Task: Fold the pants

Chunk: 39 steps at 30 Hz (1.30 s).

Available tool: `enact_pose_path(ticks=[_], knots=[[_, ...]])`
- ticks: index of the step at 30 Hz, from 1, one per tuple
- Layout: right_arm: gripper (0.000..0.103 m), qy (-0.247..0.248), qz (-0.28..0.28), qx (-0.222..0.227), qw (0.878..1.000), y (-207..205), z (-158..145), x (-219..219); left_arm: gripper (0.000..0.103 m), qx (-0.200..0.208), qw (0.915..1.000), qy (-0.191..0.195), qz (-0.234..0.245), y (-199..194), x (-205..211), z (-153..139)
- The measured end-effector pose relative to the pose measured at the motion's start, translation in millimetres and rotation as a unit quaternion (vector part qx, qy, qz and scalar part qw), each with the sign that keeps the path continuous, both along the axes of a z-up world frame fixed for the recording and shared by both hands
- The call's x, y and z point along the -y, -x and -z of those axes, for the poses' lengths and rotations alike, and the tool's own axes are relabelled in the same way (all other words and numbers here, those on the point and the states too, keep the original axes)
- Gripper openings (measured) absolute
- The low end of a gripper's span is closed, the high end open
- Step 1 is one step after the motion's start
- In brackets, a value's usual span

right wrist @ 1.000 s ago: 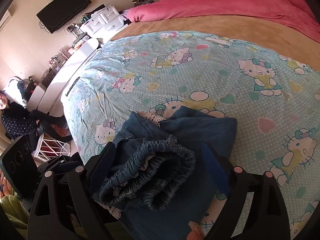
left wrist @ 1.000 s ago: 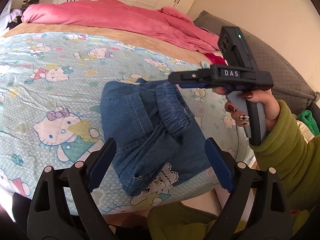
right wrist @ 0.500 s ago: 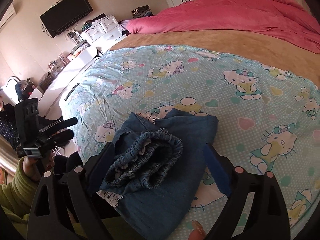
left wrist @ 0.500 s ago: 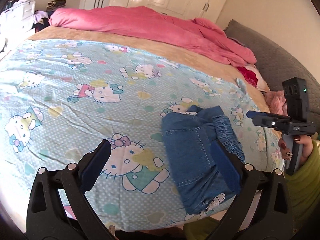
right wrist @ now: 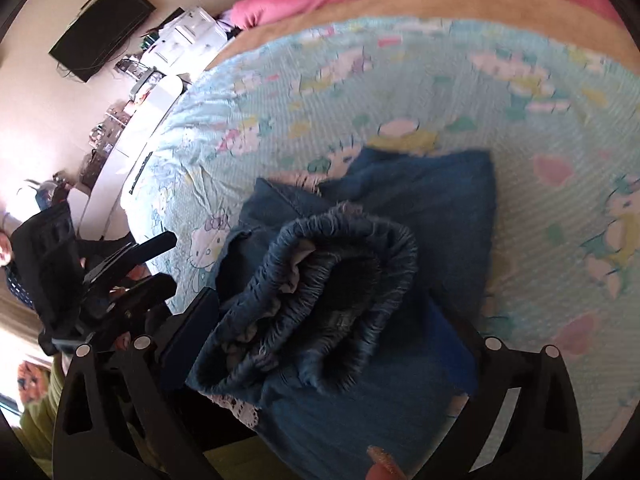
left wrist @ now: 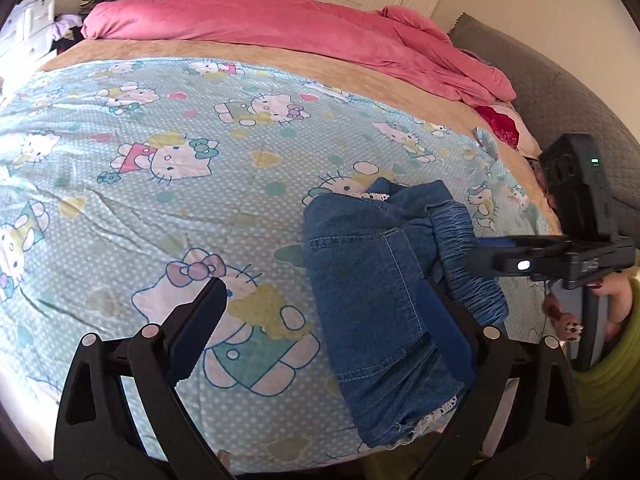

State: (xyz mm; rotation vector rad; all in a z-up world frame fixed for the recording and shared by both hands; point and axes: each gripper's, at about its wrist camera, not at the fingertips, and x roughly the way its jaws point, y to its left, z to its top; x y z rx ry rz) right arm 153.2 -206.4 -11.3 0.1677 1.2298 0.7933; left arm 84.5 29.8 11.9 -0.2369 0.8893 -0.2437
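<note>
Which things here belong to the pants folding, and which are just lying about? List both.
Job: denim pants, left gripper, right gripper.

Lying about: pink duvet, red cloth, grey headboard, TV, white drawers.

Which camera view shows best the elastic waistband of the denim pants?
The right wrist view: the elastic waistband fills its centre, bunched open on top of the folded denim pants, though slightly blurred. The left wrist view shows the waistband only from the side, partly behind the right tool.

pants point(left wrist: 372, 280) | blue denim | folded bundle | near bed edge
</note>
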Motion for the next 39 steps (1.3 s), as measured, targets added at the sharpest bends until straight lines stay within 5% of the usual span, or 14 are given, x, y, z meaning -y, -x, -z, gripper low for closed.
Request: enact_pose_path(ticks=[2, 4, 8, 10, 11, 15, 18, 21, 24, 29, 33, 36, 39], knots=[[0.046, -0.002, -0.020, 0.008, 1.000, 4.1, 4.9, -10.3, 0.089, -0.002, 1.0000, -0.006, -0.006, 1.4, 0.2, 0.4], [0.033, -0.021, -0.044, 0.025, 0.998, 12.7, -4.7, -9.7, 0.089, -0.001, 0.9999, -0.008, -0.008, 3.9, -0.9, -2.6], [0.035, -0.032, -0.040, 0.067, 0.996, 21.3, -26.6, 15.8, 0.089, 0.008, 0.9998, -0.010, -0.012, 5.1, -2.2, -12.3], [0.067, 0.017, -0.033, 0.076, 0.996, 19.9, -19.1, 23.1, 0.089, 0.004, 0.9998, -0.015, -0.013, 0.7, -0.9, -11.8], [0.070, 0.051, -0.023, 0.078, 0.995, 19.7, -11.7, 26.7, 0.089, 0.001, 0.9998, -0.016, -0.013, -1.3, -0.1, -10.5], [0.071, 0.033, -0.004, 0.112, 0.993, 35.2, -17.7, 51.8, 0.089, -0.010, 0.9997, -0.020, -0.009, -4.3, 2.4, -6.3], [0.071, 0.028, -0.045, 0.232, 0.971, 72.8, -49.3, 60.0, 0.089, -0.011, 0.9995, -0.030, -0.002, -9.4, 5.3, -9.1], [0.071, 0.014, -0.116, 0.282, 0.952, 103.2, -64.8, 50.2, 0.084, -0.006, 0.9989, -0.045, 0.013, -18.6, 13.6, -14.8], [0.063, 0.024, -0.210, 0.327, 0.921, 135.1, -70.0, 26.0, 0.052, -0.012, 0.9986, -0.046, 0.022, -32.3, 20.9, -16.0], [0.052, 0.069, -0.311, 0.354, 0.879, 155.3, -55.5, -20.3, 0.043, -0.048, 0.9969, -0.027, 0.055, -50.4, 37.2, -3.1], [0.042, 0.093, -0.346, 0.350, 0.865, 153.7, -34.3, -47.3, 0.043, -0.068, 0.9931, -0.049, 0.082, -61.7, 56.3, 11.3], [0.008, 0.074, -0.370, 0.306, 0.874, 146.7, -18.2, -60.5, 0.043, -0.084, 0.9912, -0.060, 0.084, -68.4, 63.7, 25.8], [0.005, 0.067, -0.405, 0.300, 0.861, 158.9, -18.9, -49.6, 0.044, -0.090, 0.9909, -0.054, 0.084, -70.9, 62.8, 33.0]])
